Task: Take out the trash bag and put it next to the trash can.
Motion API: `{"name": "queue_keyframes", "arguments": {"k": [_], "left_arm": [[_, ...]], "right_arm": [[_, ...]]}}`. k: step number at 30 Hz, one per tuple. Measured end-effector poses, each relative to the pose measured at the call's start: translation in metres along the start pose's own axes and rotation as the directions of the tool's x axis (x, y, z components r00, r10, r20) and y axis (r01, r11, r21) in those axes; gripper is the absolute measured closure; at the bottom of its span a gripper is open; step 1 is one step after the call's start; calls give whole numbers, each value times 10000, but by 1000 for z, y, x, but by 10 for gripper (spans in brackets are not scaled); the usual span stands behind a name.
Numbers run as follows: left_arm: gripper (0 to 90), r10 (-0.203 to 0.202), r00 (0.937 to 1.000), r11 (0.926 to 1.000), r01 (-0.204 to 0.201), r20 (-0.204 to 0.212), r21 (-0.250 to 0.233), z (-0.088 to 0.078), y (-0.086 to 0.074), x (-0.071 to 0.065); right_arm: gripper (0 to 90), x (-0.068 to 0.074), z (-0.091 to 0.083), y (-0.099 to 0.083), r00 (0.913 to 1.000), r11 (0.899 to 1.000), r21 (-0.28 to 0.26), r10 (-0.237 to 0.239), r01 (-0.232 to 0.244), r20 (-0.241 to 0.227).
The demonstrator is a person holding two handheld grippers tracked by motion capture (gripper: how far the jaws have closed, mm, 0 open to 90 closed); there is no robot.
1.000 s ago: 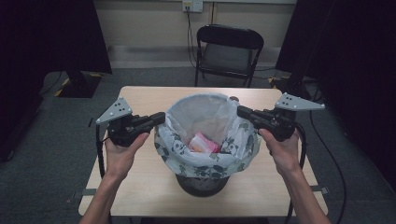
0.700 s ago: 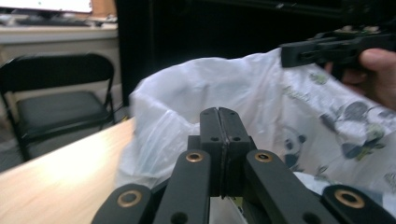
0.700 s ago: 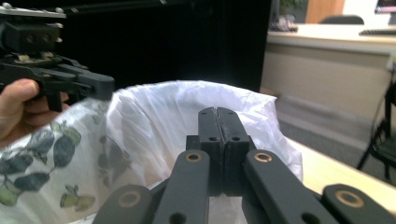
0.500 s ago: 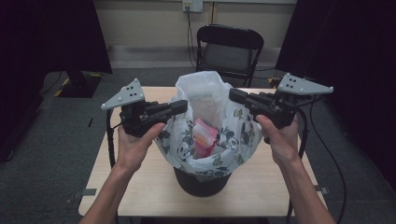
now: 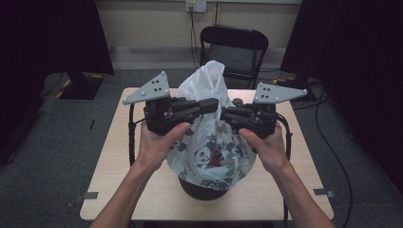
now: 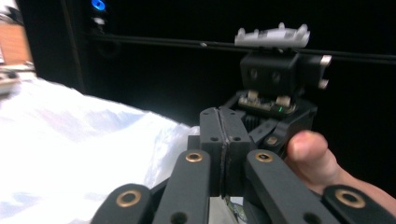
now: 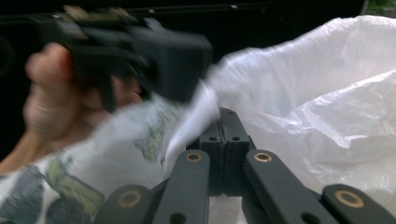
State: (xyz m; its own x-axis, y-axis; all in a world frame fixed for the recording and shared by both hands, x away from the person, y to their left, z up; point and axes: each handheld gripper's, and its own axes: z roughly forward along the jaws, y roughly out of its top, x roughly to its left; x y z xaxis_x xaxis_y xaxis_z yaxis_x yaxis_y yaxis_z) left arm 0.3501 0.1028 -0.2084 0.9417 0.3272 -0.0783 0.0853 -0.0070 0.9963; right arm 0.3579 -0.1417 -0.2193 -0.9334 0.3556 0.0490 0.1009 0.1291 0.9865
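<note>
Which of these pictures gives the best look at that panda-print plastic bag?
The high view: it shows the whole bag, gathered upward out of the dark bin, panda print clear. The left gripper view shows only blurred white plastic; the right gripper view shows crinkled white film and a smeared bit of print.

Grey carpet floor (image 5: 57,156); light wooden table (image 5: 119,190) centre. Black folding chair (image 5: 233,50) behind it. Beige wall (image 5: 152,21) with socket (image 5: 196,5), dark curtains (image 5: 47,38) either side.

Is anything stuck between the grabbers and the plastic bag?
Nothing visible is. The left gripper and the right gripper meet at the bag, and their fingers look shut on its gathered top. The bag hangs over the black bin with no other thing in between.
</note>
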Motion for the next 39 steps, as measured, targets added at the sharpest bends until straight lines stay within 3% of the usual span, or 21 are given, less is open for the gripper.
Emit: {"name": "queue_keyframes", "arguments": {"k": [2,4,6,9,13,15,16,17,18,19,20,23,25,27,30,33,35,39], "left_arm": [[682,-173,9998,9998,173,-67,-109,-1,-4,5],[585,-325,9990,9994,321,-299,-140,-3,-7,8],[425,-532,9985,9986,531,-163,-22,-3,-9,12],[308,-689,9976,9976,689,40,10,-3,-14,15],[352,-528,9984,9969,517,181,600,5,-17,14],[391,-337,9994,9956,331,61,880,10,-18,12],[446,-187,9997,9952,172,145,967,12,-18,11],[604,-7,9999,9962,-3,117,875,12,-18,10],[686,-16,9998,9961,1,174,885,12,-18,10],[778,-17,10000,9965,10,80,831,11,-18,9],[835,-10,10000,9970,10,7,769,9,-17,10],[867,-156,9996,9984,167,-214,535,4,-13,14],[869,-220,9991,9993,230,-351,290,0,-8,16],[870,-141,9987,9997,150,-491,175,-1,-2,16],[870,-48,9994,9997,56,-345,219,6,4,12],[870,-68,9999,10000,68,103,3,11,9,7],[870,-146,9983,9999,150,559,-69,13,11,5],[858,-133,9987,9998,127,483,140,12,10,6]], "right_arm": [[900,1,1,0,10000,10000,-9,-7,7,-88],[900,0,2,-2,9997,10000,-9,95,-95,-210],[900,-2,2,-4,9994,9996,-140,245,-249,-258],[900,-6,-2,-3,9982,9977,-460,483,-499,-349],[900,-11,-3,1,9953,9934,-785,798,-840,-556],[900,-11,-3,4,9948,9924,-865,823,-873,-597],[900,-10,-3,5,9947,9922,-914,788,-848,-667],[900,-9,-3,7,9947,9922,-924,777,-838,-676],[891,-8,-3,8,9951,9925,-926,736,-796,-665],[824,-6,-5,9,9961,9930,-948,646,-702,-603],[686,-5,-8,10,9964,9921,-1024,674,-723,-507],[398,-1,-17,12,9971,9932,-971,681,-645,341],[292,2,-19,11,9961,9974,-625,407,-359,777],[232,6,-15,6,9976,9996,-135,267,-259,633],[203,11,-4,2,9978,9999,130,-57,48,658],[206,12,13,2,9955,9985,472,-333,292,884],[245,7,20,1,9961,9988,444,-253,217,841],[755,1,24,1,9991,9986,434,-312,300,278]]}}
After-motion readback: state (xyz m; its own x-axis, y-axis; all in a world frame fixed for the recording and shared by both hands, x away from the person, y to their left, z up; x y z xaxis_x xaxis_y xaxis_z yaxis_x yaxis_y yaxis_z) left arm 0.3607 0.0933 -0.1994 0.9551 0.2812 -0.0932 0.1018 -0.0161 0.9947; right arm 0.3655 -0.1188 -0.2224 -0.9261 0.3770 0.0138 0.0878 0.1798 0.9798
